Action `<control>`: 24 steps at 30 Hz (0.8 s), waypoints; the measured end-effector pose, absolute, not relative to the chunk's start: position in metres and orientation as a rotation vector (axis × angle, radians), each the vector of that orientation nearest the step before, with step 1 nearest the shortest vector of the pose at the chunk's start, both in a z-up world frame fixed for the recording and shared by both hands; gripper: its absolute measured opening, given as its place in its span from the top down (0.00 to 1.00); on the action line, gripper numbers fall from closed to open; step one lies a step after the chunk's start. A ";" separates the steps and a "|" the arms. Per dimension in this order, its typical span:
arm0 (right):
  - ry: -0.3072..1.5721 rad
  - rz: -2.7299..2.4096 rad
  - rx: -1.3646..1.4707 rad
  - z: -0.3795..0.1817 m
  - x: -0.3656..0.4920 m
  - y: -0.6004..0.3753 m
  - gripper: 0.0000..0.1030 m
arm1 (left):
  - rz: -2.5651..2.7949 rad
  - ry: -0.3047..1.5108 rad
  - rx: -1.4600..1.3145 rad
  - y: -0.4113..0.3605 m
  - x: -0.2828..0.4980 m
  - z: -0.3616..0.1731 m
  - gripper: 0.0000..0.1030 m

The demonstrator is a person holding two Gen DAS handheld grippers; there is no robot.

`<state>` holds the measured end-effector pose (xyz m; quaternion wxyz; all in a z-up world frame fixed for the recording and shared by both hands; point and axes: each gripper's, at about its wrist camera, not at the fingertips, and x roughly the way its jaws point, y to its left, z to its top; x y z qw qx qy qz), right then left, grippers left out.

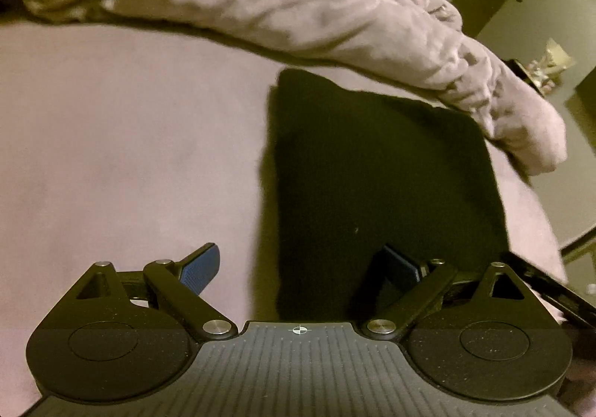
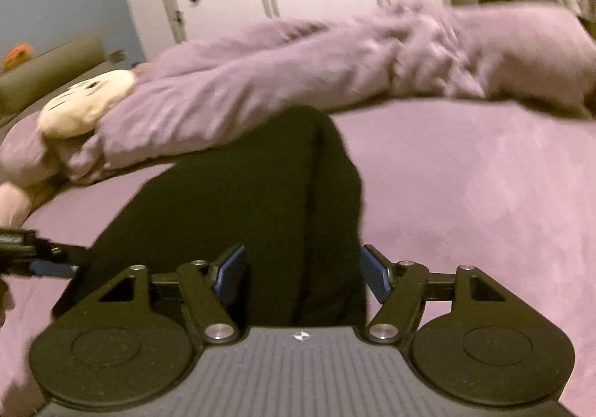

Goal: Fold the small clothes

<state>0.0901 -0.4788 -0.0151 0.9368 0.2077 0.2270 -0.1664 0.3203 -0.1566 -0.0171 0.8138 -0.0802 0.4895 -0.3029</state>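
Black cloth, the small garment (image 1: pixel 380 174), lies flat on the mauve bed (image 1: pixel 130 137) just below the bunched duvet (image 1: pixel 298 7), seemingly already partly folded, with both the left tongs (image 1: pixel 301 266) and right tongs (image 2: pixel 303 273) spread apart at its near edge, gripping nothing yet.

My right gripper (image 2: pixel 302 273) hung spread wide over the near end of the black garment (image 2: pixel 260 193), which ran up the purple bed (image 2: pixel 465 193) toward the bunched blanket (image 2: pixel 298 70) along its far edge; the left gripper (image 2: pixel 44 260) showed at the garment's left side
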 end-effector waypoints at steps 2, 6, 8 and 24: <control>0.497 -0.277 0.562 -0.025 0.100 -0.500 0.33 | -0.685 1.087 -0.217 -0.162 0.331 -0.023 0.11; 0.522 -0.169 0.736 -0.042 0.116 -0.528 0.19 | -0.747 1.144 -0.278 -0.170 0.347 -0.035 0.12; 0.545 -0.127 0.803 -0.054 0.127 -0.535 0.18 | -0.757 1.156 -0.300 -0.175 0.354 -0.039 0.15; 0.482 -0.032 0.908 -0.072 0.142 -0.555 0.20 | -0.758 1.203 -0.346 -0.193 0.374 -0.059 0.15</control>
